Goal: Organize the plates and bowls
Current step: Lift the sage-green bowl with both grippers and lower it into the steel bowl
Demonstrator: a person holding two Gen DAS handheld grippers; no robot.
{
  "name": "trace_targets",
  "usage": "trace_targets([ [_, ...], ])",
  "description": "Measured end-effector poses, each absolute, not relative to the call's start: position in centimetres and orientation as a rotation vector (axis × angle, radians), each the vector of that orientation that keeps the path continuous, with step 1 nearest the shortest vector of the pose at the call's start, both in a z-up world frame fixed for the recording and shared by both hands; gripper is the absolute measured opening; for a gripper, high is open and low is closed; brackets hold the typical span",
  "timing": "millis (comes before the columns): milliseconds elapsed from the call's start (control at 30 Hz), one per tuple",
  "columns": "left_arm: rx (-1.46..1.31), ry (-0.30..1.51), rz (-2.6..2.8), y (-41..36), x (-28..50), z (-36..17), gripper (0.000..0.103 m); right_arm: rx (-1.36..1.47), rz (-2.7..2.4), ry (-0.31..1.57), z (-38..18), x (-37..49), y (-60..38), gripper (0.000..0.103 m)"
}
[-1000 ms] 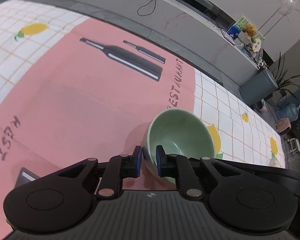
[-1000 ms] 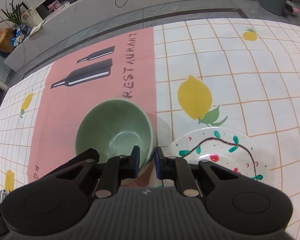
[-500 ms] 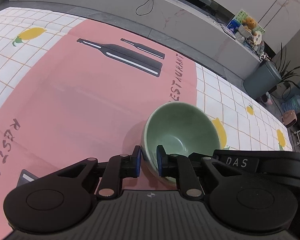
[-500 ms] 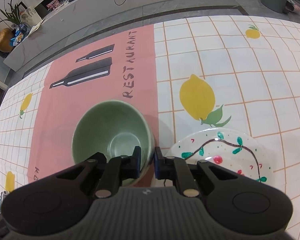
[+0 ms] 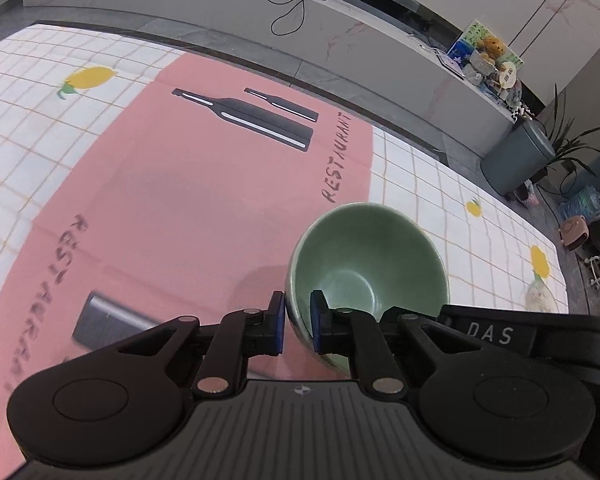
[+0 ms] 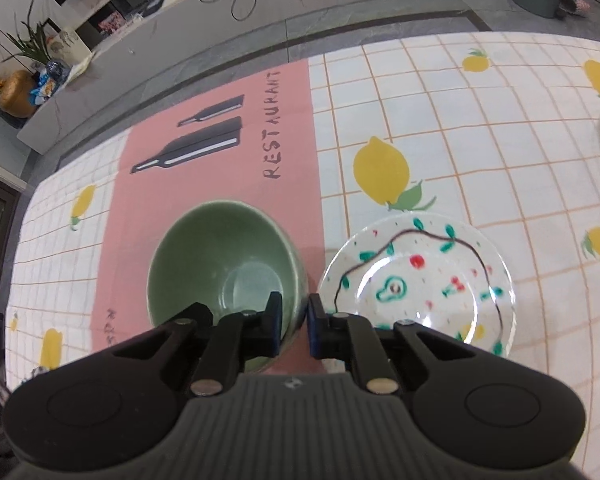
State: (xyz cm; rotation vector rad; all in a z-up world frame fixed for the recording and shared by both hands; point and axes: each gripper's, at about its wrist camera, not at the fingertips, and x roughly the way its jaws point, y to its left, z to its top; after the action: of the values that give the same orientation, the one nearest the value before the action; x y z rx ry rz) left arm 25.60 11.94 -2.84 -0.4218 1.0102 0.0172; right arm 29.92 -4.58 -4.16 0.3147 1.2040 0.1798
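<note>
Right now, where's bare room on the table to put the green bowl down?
Free: the pink placemat between the printed bottles and the near RESTAURANT lettering, and the lemon-check cloth beyond the glass plate. Crowded: around the green bowl, pinched on opposite rims by the left gripper and right gripper, plate close beside it; a dark slab sits near-left.

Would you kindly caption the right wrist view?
Right hand-held gripper clamps green bowl rim beside painted plate.

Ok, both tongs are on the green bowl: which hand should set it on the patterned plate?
Probably right. The right tongs pinch the green bowl beside the plate; the left tongs, jaws just closed further on its rim, hold the side away from it.
</note>
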Motion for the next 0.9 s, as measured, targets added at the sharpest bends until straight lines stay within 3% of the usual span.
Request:
trace_targets([
  [467,-0.315,0.881,0.014,7.7,15.5,3.7,0.011,0.384,0.224,1.12,1.9,18.5,-8.3,0.011],
  [900,-0.308,0.928,-0.042,5.4,8.8,2.8,0.011,0.431,0.253,1.118,1.6,9.9,-12.9,0.011],
])
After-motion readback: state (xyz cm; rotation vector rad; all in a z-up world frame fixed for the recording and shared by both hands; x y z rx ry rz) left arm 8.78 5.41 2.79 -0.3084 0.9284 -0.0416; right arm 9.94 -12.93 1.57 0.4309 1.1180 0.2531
